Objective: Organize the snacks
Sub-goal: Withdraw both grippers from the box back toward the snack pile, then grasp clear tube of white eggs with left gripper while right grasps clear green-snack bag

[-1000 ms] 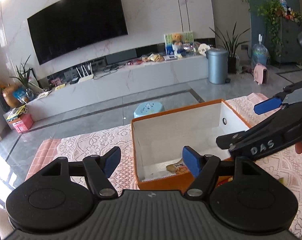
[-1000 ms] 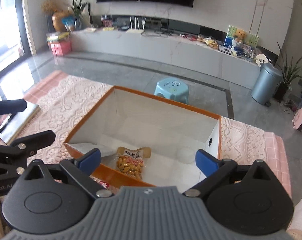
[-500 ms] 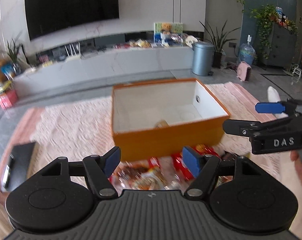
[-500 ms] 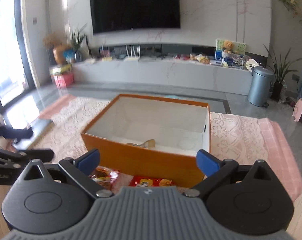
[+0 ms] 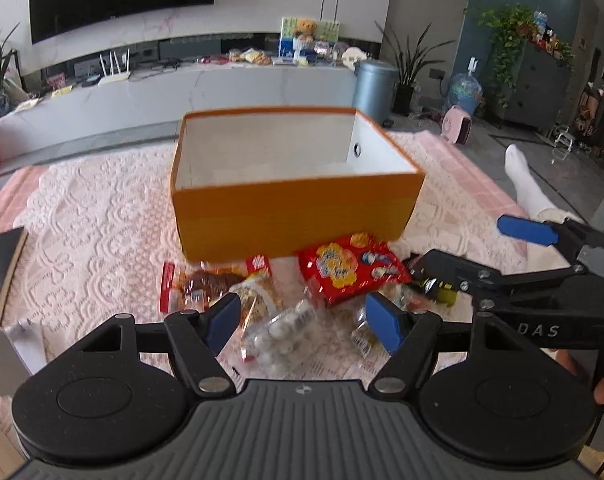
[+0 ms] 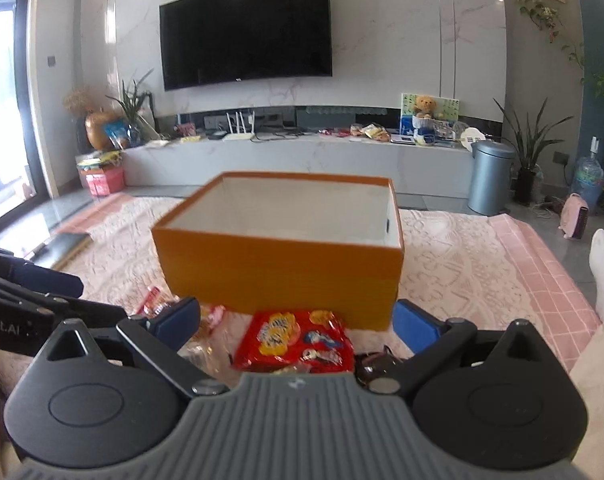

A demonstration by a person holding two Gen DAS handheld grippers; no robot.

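- Pink lace cloth covers the low table, and a big room with a dark TV on a marble wall lies behind it.
- Left claw is open wide, with nothing between its blue pads.
- It hangs just above a clear bag of round candies and a small yellow bag.
- Right claw is open wide too and holds nothing.
- It hangs over a red bag with cartoon pictures on it.
- All the snacks lie in a heap on the cloth, just in front of the orange box.
- The box is open on top and white inside.
- Neither view shows the floor of the box, so I cannot tell what is in it.
- Only the left view shows the clear candy bag, a brown snack with a red strip, and the round hole in the box wall.
- Only the right view shows the whole TV and the bright window at the far left.
- Both views show a white sock on the right side and a gray bin by the wall.
- Writing: "DAS" shows on the right claw in the left view.
- Writing: "obot.AI" shows on the left claw in the right view.
- The words on the snack bags are too blurred to read.
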